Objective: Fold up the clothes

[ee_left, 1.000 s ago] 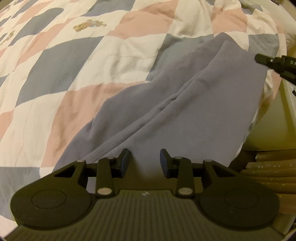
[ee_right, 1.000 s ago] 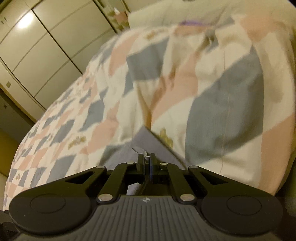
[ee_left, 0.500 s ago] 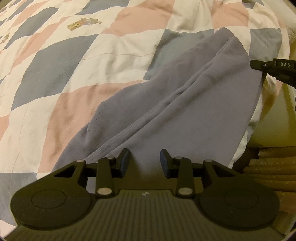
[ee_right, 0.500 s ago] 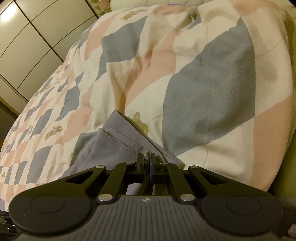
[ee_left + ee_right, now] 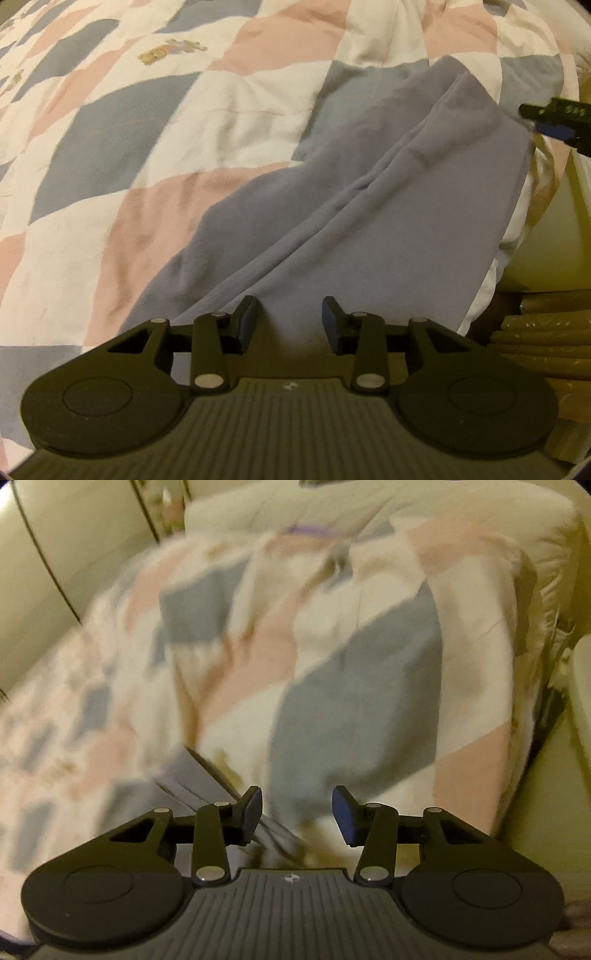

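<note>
A grey-purple garment (image 5: pixel 369 206) lies stretched along the near edge of a bed, in long folds running away from me. My left gripper (image 5: pixel 290 325) is open just above its near end, with cloth below the gap but nothing pinched. My right gripper (image 5: pixel 297 814) is open too, over the garment's far corner (image 5: pixel 192 775), which lies loose on the quilt. The right gripper's tip (image 5: pixel 554 118) shows at the right edge of the left wrist view, beside the garment's far end. The right wrist view is blurred.
A patchwork quilt (image 5: pixel 147 129) in pink, grey and cream covers the bed. The bed's edge drops off at the right (image 5: pixel 524 229), with stacked tan items (image 5: pixel 546 339) below. Pale wardrobe doors (image 5: pixel 74 554) stand behind the bed.
My right gripper was shut on the garment's far corner and has opened, leaving the corner on the quilt. The left gripper stays open and has barely moved.
</note>
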Demonstrator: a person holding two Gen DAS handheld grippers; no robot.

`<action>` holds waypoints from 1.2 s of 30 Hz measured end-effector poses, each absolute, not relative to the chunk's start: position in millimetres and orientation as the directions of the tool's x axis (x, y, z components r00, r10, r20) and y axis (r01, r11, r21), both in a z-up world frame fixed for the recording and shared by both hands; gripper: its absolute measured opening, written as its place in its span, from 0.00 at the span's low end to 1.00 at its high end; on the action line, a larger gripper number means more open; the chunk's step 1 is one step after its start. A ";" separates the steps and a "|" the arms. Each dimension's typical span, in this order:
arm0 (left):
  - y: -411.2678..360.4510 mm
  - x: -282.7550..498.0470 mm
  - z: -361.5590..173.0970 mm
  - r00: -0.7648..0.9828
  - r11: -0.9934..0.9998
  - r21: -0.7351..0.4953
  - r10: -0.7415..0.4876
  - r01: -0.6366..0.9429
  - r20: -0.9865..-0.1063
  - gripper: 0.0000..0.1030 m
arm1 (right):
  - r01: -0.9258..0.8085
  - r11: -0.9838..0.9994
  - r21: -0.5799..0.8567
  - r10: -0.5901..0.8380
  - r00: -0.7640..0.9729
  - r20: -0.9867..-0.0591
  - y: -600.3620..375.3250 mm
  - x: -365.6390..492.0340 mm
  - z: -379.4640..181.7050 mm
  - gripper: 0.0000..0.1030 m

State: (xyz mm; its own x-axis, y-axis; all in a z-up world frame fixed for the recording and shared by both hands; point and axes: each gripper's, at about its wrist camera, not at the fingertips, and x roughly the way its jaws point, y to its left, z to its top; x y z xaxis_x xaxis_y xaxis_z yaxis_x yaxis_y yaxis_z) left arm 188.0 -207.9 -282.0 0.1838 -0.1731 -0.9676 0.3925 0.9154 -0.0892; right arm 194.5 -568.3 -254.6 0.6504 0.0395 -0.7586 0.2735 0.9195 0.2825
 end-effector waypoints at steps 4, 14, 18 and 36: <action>-190.6 179.3 -275.9 0.183 0.924 -0.080 -0.158 0.375 -0.970 0.33 | 0.103 0.915 0.389 0.236 0.645 -0.726 -542.5 196.9 -248.1 0.42; -158.4 182.9 -275.9 0.202 0.914 0.012 -0.076 0.404 -0.977 0.29 | 0.273 0.883 0.380 0.132 0.633 -0.762 -540.8 225.7 -270.7 0.33; -139.7 188.0 -266.6 0.206 0.901 0.014 -0.084 0.433 -0.975 0.28 | 0.267 0.854 0.446 0.191 0.637 -0.747 -527.1 187.6 -254.6 0.34; -87.2 176.0 -271.7 0.279 0.553 0.141 -0.173 0.821 -0.945 0.22 | 0.171 0.892 0.419 0.298 0.475 -0.828 -285.2 30.3 -260.0 0.41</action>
State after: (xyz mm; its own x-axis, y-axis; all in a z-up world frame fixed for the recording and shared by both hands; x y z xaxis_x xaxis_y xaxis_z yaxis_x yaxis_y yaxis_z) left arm 176.0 -87.2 -271.7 0.2787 -0.1730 -0.9447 0.8213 0.5528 0.1411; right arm 30.3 -285.2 -260.0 0.4750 0.2975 -0.8282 0.1715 0.8918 0.4187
